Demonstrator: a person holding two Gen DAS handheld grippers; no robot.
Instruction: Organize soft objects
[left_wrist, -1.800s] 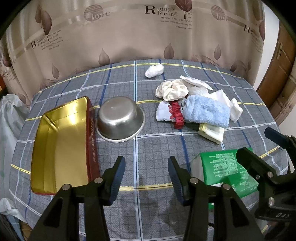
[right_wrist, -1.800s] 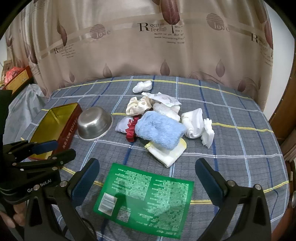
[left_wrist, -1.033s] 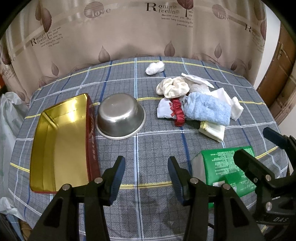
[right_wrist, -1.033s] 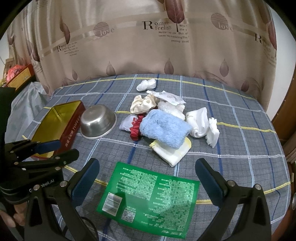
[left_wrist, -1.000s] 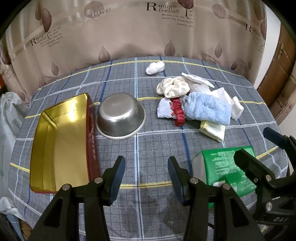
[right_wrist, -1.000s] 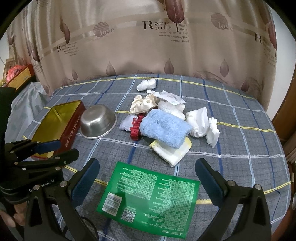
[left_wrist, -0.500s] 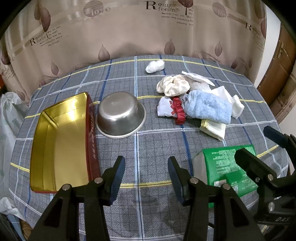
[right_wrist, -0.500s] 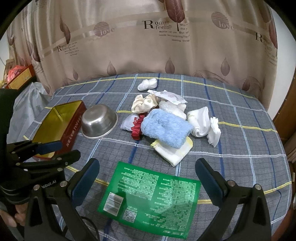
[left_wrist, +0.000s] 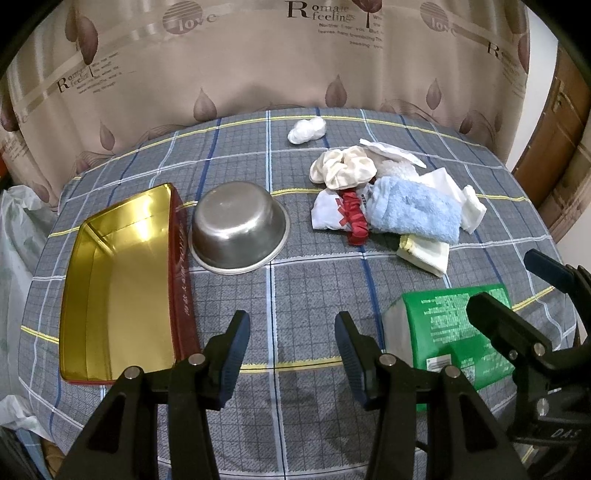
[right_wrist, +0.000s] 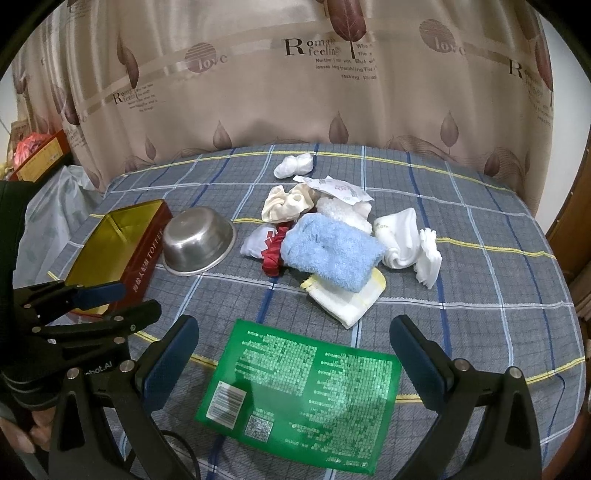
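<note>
Left wrist view: my left claw (left_wrist: 292, 343) hangs above the near edge of the bench (left_wrist: 314, 295), its blue-padded jaws spread wide with nothing but checked cloth showing between them. Toward the left edge lies the gold-lined tin (left_wrist: 122, 280), open and with nothing inside, its red side wall facing the steel bowl (left_wrist: 238, 227), which sits upside down just beside it. Toward the right edge I see the heap of soft things: a cream scrunchie (left_wrist: 343, 168) on the far side, a red scrunchie (left_wrist: 355, 221) lying over a white printed pouch (left_wrist: 327, 212), a light blue towel (left_wrist: 415, 212) on top of a pale yellow-edged cloth (left_wrist: 424, 253), and white cloths (left_wrist: 467, 205) at the right end of the heap. A small white bundle (left_wrist: 306, 131) lies apart from the heap, near the far edge. The green packet (left_wrist: 443, 325) lies flat near the near right corner.

From the right wrist view, my right claw (right_wrist: 293, 354) is open as well, jaws far apart and empty, hanging over that green packet (right_wrist: 306, 391), which shows between them without being touched. The blue towel (right_wrist: 328, 253) and its heap sit beyond the packet, around the middle of the bench (right_wrist: 480, 288). The left claw (right_wrist: 99, 299) shows side-on at the left, in front of the tin (right_wrist: 122, 243). A patterned curtain (right_wrist: 295, 92) hangs behind the far edge.
</note>
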